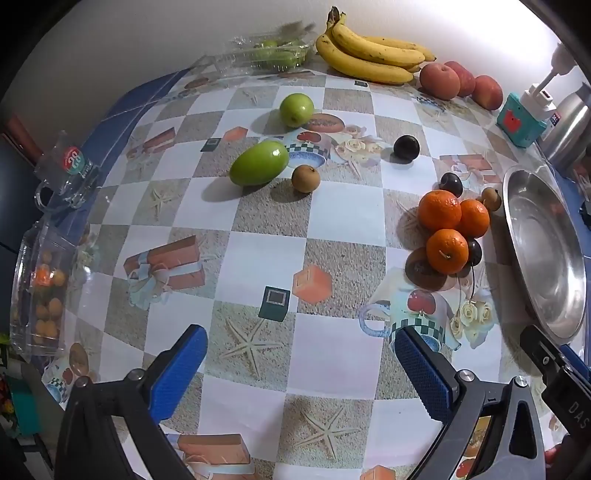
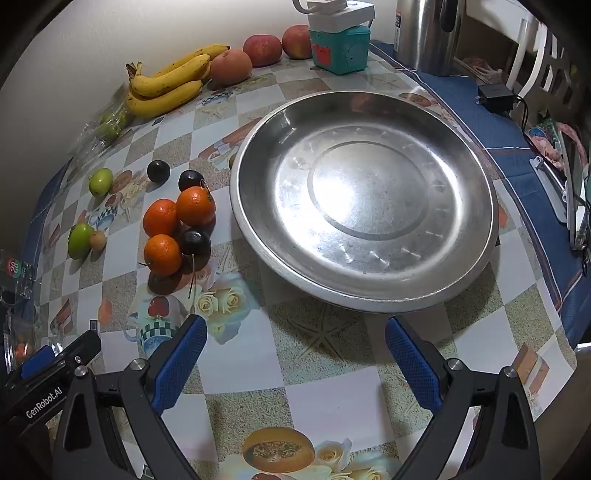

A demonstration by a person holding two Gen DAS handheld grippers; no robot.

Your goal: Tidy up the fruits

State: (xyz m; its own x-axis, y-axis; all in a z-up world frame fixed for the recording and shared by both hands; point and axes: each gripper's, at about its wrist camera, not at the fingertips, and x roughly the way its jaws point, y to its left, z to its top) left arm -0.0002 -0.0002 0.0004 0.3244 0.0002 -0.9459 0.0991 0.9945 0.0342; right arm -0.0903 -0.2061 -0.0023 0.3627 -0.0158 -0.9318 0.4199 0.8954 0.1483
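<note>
Three oranges (image 1: 447, 225) (image 2: 173, 221) sit in a cluster with dark plums (image 1: 451, 183) (image 2: 194, 242) just left of the metal plate (image 2: 476, 229) (image 1: 543, 258). Two green fruits (image 1: 259, 163) and a small brown fruit (image 1: 305, 178) lie mid-table. Another dark plum (image 1: 406, 147) sits apart. Bananas (image 1: 369, 51) (image 2: 166, 83) and apples (image 1: 460, 81) (image 2: 258, 55) line the back wall. My left gripper (image 1: 299, 350) hovers open above bare tablecloth. My right gripper (image 2: 295, 339) is open over the cloth in front of the plate, holding nothing.
A glass mug (image 1: 64, 173) and a clear container of small orange fruits (image 1: 40, 291) stand at the left table edge. A clear box of green fruit (image 1: 273, 53) is at the back. A teal box (image 2: 340, 48), a steel kettle (image 2: 428, 33) and a charger (image 2: 495, 98) stand behind the plate.
</note>
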